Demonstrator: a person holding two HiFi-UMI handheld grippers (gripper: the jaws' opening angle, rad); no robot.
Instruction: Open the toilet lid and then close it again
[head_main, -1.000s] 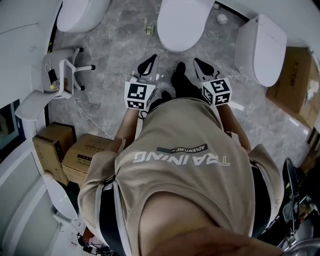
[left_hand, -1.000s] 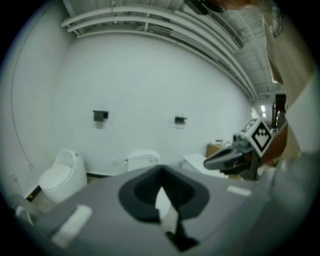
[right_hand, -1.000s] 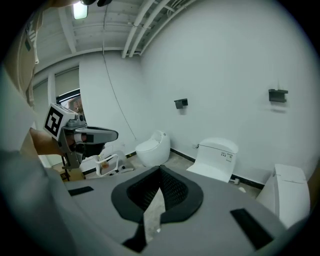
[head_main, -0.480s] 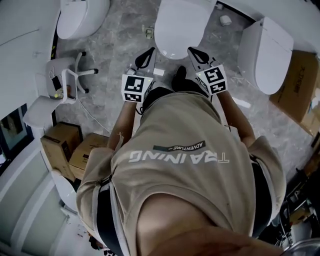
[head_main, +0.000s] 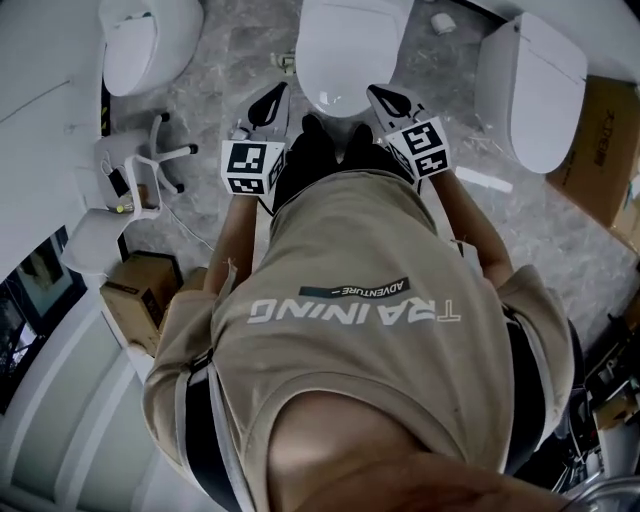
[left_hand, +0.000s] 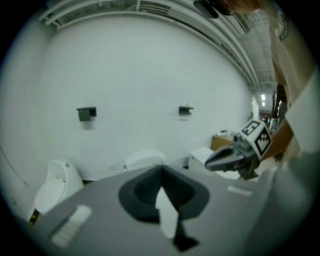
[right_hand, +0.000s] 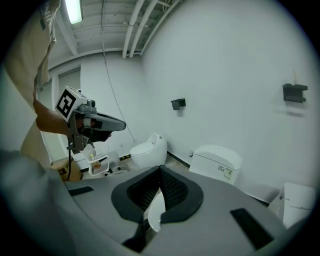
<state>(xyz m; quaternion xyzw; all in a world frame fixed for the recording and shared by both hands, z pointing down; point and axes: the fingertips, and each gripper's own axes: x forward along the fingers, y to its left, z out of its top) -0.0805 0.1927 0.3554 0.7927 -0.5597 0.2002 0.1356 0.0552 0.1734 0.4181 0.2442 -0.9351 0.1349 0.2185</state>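
At twelve o'clock in my head view, the toilet lid (head_main: 350, 40) lies shut. I hold both forearms forward, left gripper (head_main: 272, 98) at eleven, right gripper (head_main: 385, 98) at one, near its front rim, both tongs pinched together, empty.

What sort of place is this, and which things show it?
Probably a toilet showroom or test room, not a home bathroom: several toilets stand along one wall, boxes sit beside them, bare pipes run overhead.

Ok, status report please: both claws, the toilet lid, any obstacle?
Left claw shut, empty. Right claw shut, empty. Toilet lid down, not touched, just ahead of both claws. No obstacle seen between.
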